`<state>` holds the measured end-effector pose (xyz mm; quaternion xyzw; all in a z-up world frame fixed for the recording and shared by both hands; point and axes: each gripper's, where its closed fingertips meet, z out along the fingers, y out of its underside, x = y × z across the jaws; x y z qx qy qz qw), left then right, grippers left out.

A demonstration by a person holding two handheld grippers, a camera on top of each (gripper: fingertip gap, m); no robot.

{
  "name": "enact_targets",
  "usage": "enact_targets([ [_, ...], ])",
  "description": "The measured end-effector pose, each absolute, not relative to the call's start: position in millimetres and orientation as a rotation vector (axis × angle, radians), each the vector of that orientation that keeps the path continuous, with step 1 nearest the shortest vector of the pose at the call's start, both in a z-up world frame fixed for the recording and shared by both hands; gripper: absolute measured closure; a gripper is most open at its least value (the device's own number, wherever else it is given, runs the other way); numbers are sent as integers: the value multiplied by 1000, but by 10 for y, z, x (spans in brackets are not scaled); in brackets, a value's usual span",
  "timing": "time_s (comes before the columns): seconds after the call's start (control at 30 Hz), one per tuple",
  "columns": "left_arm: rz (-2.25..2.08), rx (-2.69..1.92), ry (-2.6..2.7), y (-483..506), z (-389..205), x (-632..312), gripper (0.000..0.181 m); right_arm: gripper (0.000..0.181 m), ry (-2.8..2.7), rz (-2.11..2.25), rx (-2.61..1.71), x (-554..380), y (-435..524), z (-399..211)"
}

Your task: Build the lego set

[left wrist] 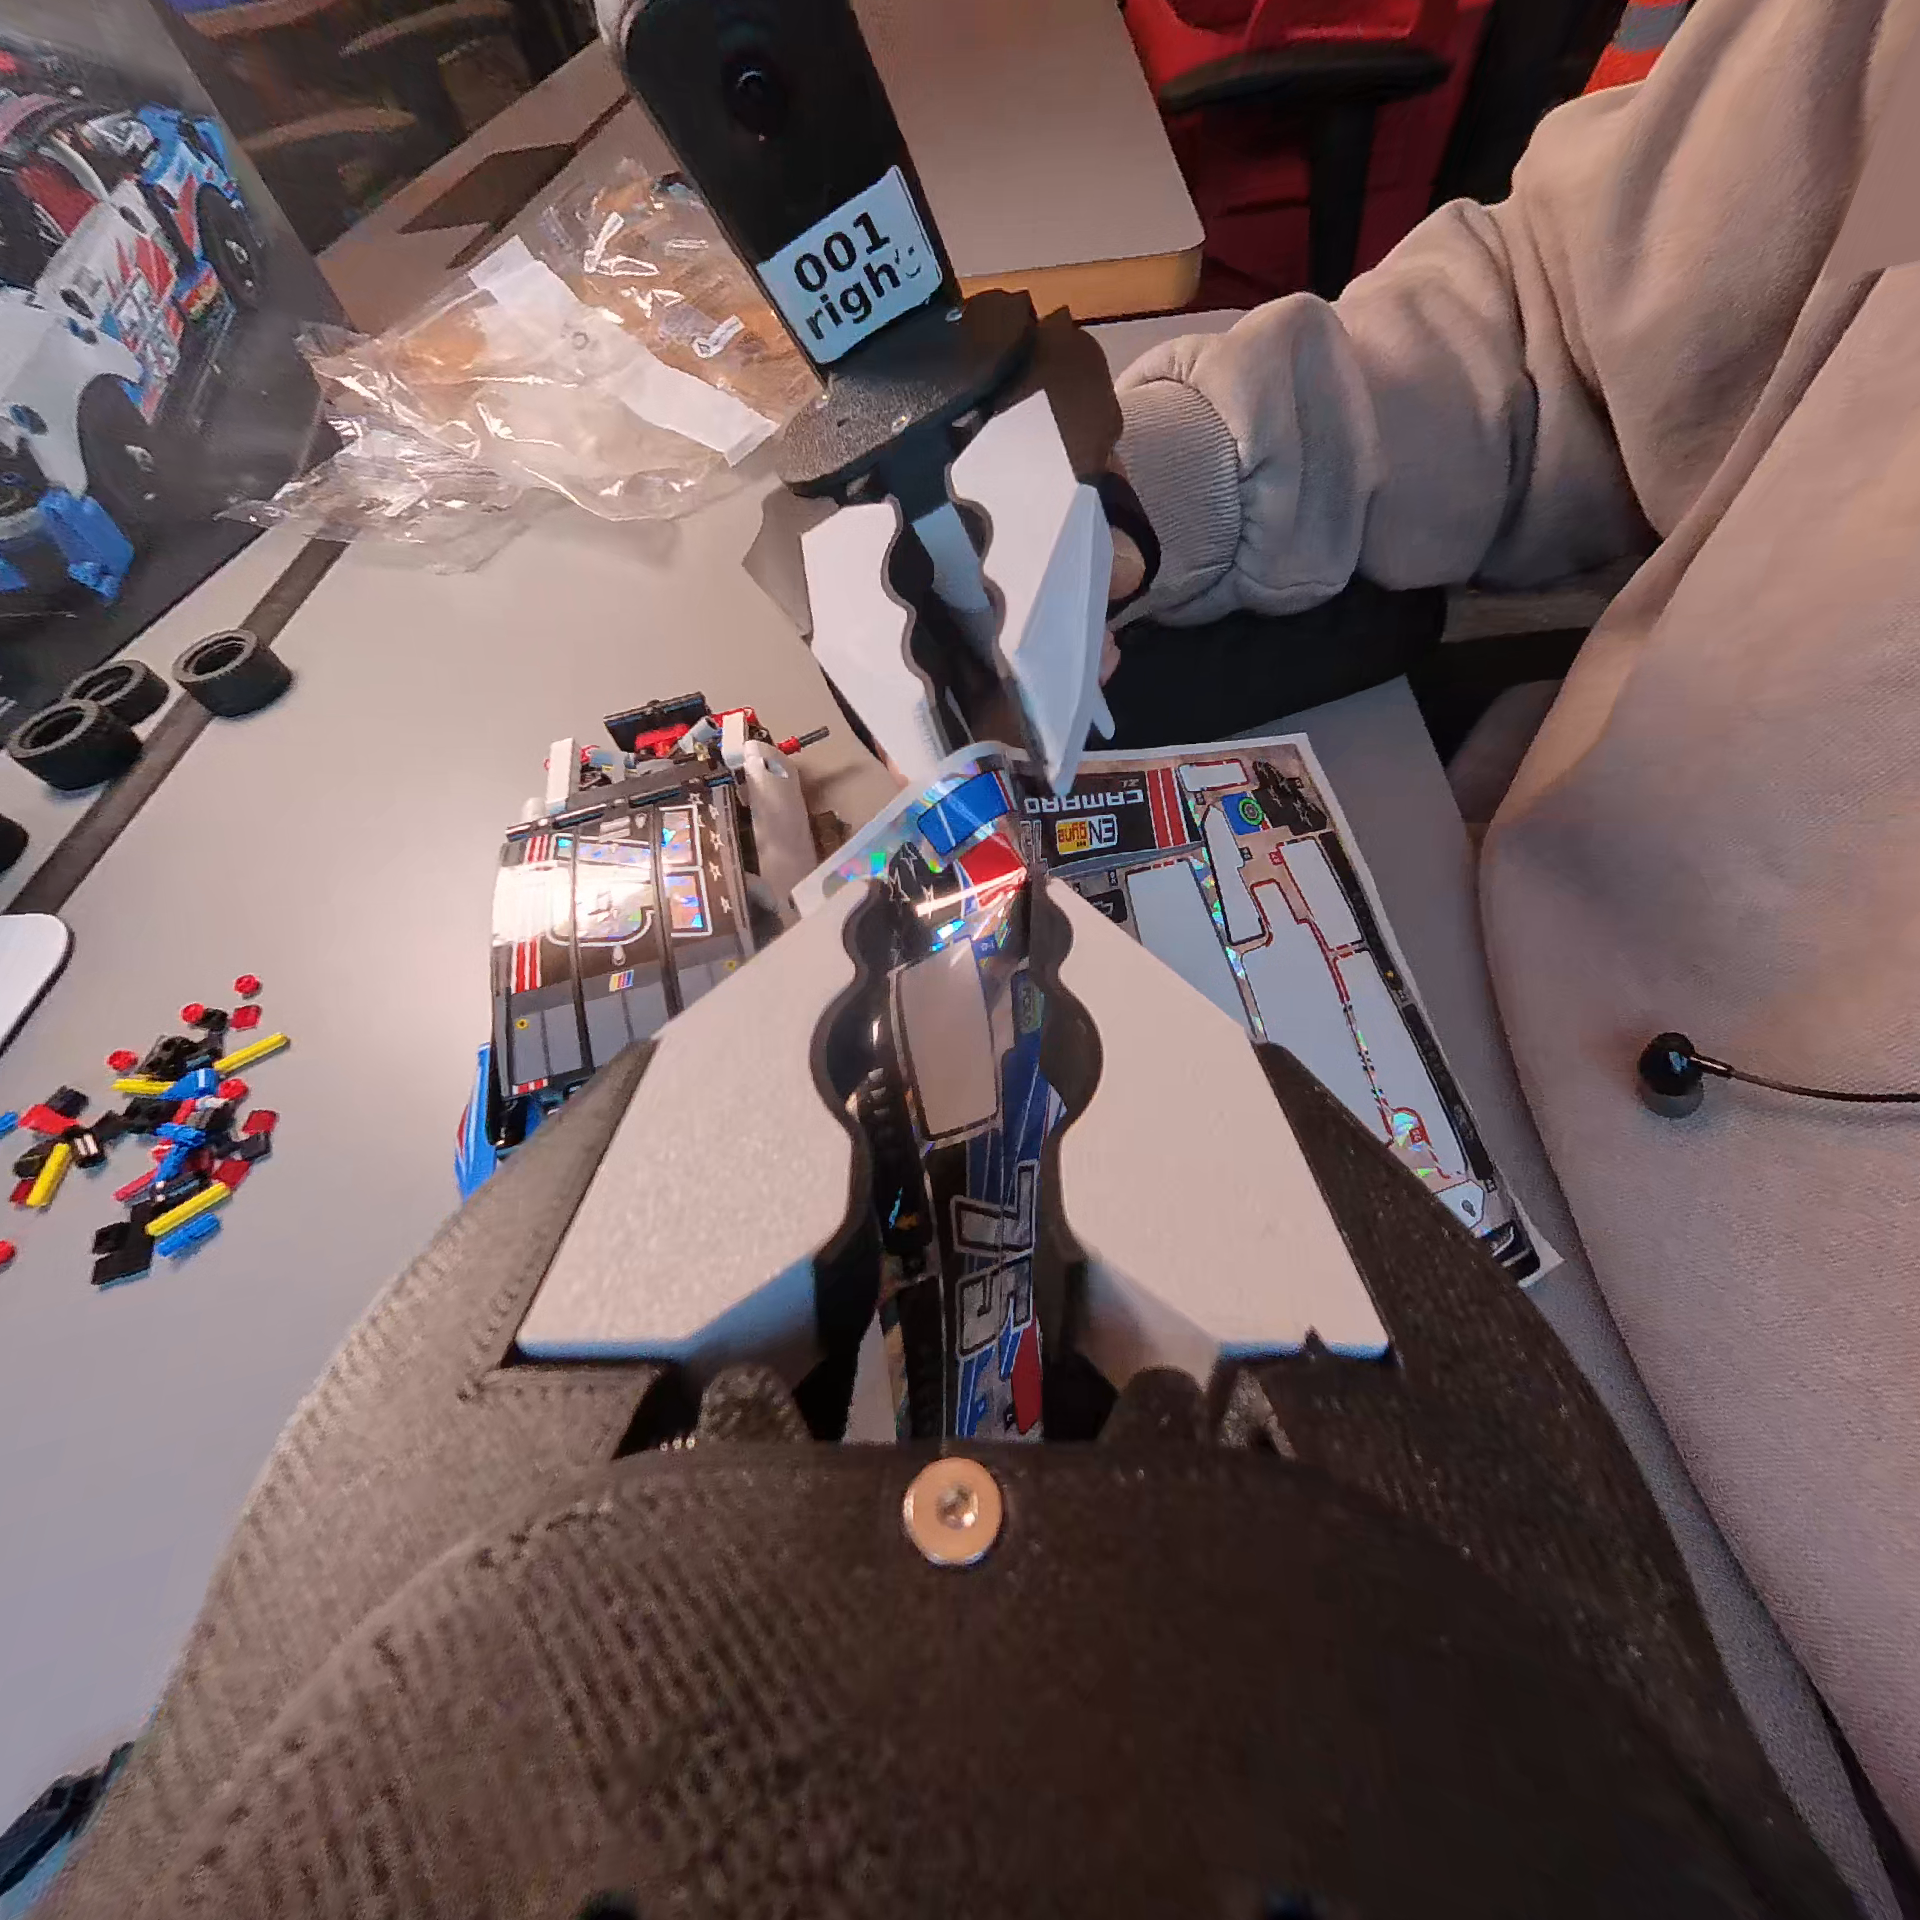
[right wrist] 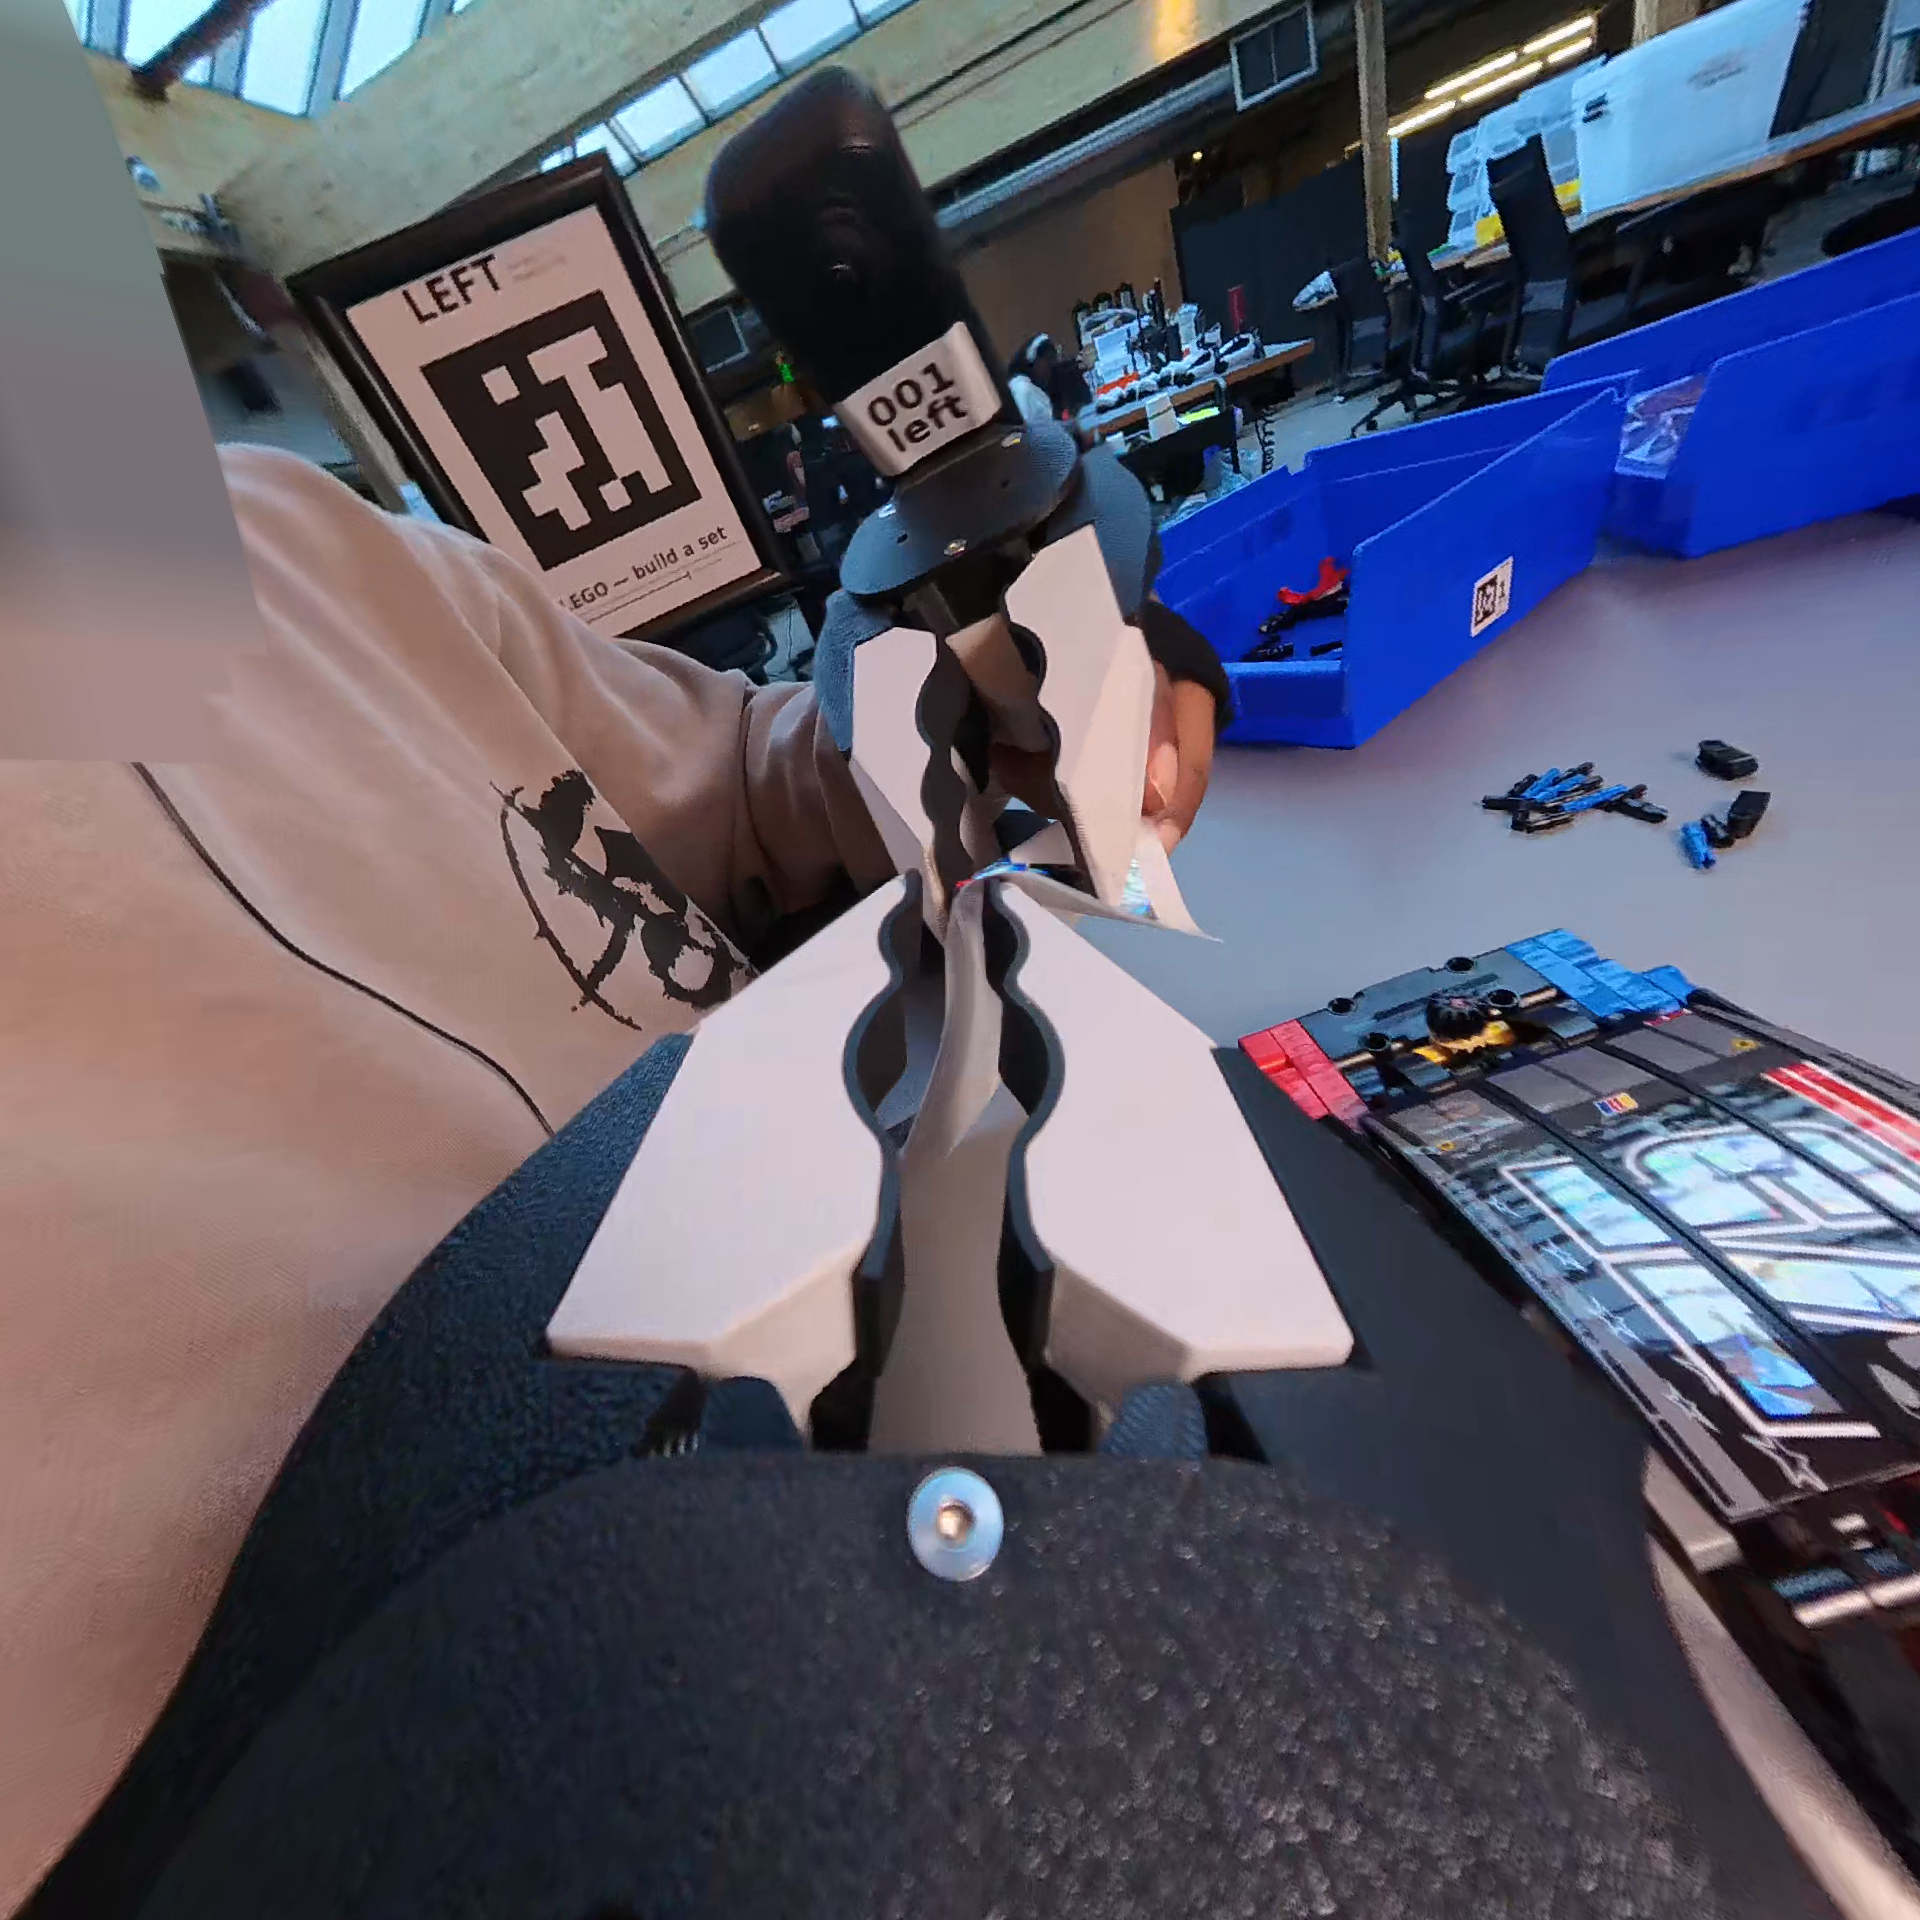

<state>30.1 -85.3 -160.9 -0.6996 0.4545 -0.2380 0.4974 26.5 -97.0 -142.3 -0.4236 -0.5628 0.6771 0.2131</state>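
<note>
My left gripper [left wrist: 1023, 894] is shut on a curled sticker sheet [left wrist: 987, 1195] with blue, red and holographic prints, held above the table. My right gripper [left wrist: 1039, 764] comes in from the far side, tip to tip with the left one, and pinches the sheet's curled top edge. In the right wrist view the right gripper [right wrist: 951, 909] is shut on the sheet's grey back [right wrist: 961, 1060], with the left gripper [right wrist: 961, 862] meeting it from above. The partly built lego car [left wrist: 623, 914] with black stickered roof panels stands on the table, also in the right wrist view [right wrist: 1662, 1195].
A second sticker sheet [left wrist: 1309, 987] lies flat by the person's sleeve. Loose small bricks [left wrist: 156, 1122], black tyres [left wrist: 156, 696], empty plastic bags [left wrist: 540, 384] and the set's box [left wrist: 104, 312] are to the left. Blue bins [right wrist: 1455, 582] and loose pins [right wrist: 1579, 800] lie beyond the car. My left and right fingertips are right by each other.
</note>
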Motion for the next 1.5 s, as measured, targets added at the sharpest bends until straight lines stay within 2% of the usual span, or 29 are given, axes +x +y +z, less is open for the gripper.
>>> enact_targets([
  [0.27, -387, -1574, 1026, -748, -1354, 248, 152, 181, -1377, 2083, -1287, 211, -838, -1295],
  [0.47, -816, -1619, 926, -896, -1279, 335, 147, 181, -1434, 2078, -925, 401, -992, -1181],
  [0.6, -1060, -1612, 900, -1019, -1244, 423, 131, 181, -1436, 2081, -927, 395, -1005, -1199],
  [0.63, -1086, -1590, 875, -1017, -1200, 422, 136, 181, -1438, 2073, -945, 380, -998, -1213],
  [0.7, -1138, -1547, 792, -975, -1086, 366, 163, 181, -1469, 2036, -1007, 333, -989, -1285],
  [0.73, -1149, -1548, 758, -939, -1064, 317, 170, 181, -1469, 2035, -999, 335, -997, -1279],
  [0.77, -1128, -1564, 743, -900, -1075, 261, 170, 181, -1457, 2038, -983, 343, -1000, -1254],
  [0.87, -983, -1602, 714, -789, -1079, 40, 155, 181, -1475, 2002, -946, 367, -1017, -1232],
  [1.0, -1081, -1737, 800, -917, -1243, 133, 135, 181, -1503, 1951, -937, 352, -1032, -1249],
  [1.03, -1104, -1742, 804, -928, -1282, 182, 147, 181, -1515, 1938, -941, 336, -1041, -1262],
  [1.07, -1152, -1726, 807, -957, -1284, 230, 171, 181, -1529, 1923, -948, 322, -1050, -1281],
  [1.1, -1213, -1709, 803, -988, -1266, 259, 181, 181, -1544, 1919, -955, 319, -1060, -1295],
  [1.5, -1449, -1705, 744, -1025, -1257, 300, 181, 181, -1531, 1890, -978, 278, -1054, -1265],
])
